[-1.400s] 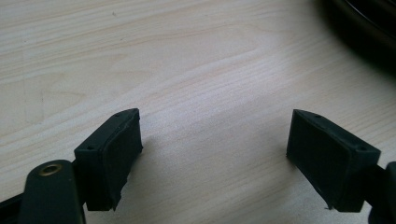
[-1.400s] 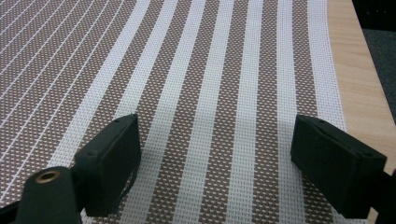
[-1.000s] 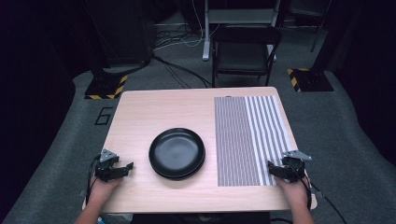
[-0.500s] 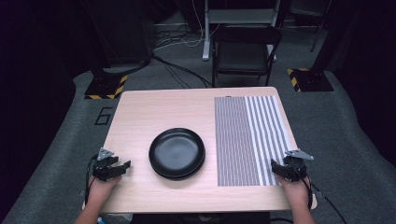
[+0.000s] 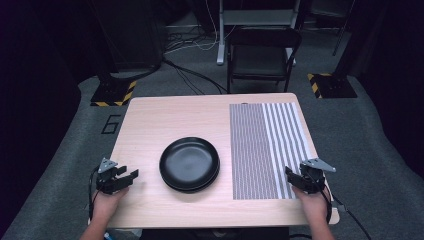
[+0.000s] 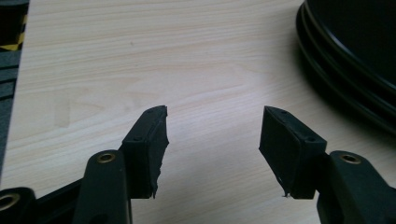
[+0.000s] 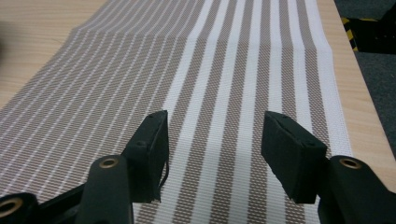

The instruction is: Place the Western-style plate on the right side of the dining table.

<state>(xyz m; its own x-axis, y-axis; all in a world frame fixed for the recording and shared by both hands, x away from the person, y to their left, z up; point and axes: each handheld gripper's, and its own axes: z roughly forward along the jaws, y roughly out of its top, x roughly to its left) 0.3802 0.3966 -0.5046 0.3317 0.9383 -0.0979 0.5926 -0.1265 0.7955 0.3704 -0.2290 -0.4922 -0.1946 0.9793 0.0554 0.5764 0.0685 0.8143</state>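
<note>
A stack of black plates (image 5: pixel 189 163) sits near the middle of the wooden table (image 5: pixel 170 115); its rim (image 6: pixel 345 60) fills the upper right of the left gripper view. A striped brown-and-white placemat (image 5: pixel 265 145) lies flat on the table's right half, and spreads ahead of the jaws (image 7: pixel 224 74) in the right gripper view. My left gripper (image 5: pixel 131 176) rests open at the front left, a short way left of the plates, nothing between its jaws (image 6: pixel 212 126). Over the mat's front right corner my right gripper (image 5: pixel 292 174) is open and empty (image 7: pixel 214 130).
A dark folding chair (image 5: pixel 262 52) stands behind the table's far edge. Cables run over the grey floor, with yellow-black striped stand bases at back left (image 5: pixel 112 92) and back right (image 5: pixel 330 85). Bare wood lies between the left gripper and the plates.
Both grippers have drifted slightly toward the front edge of the table. The plates and mat have not moved.
</note>
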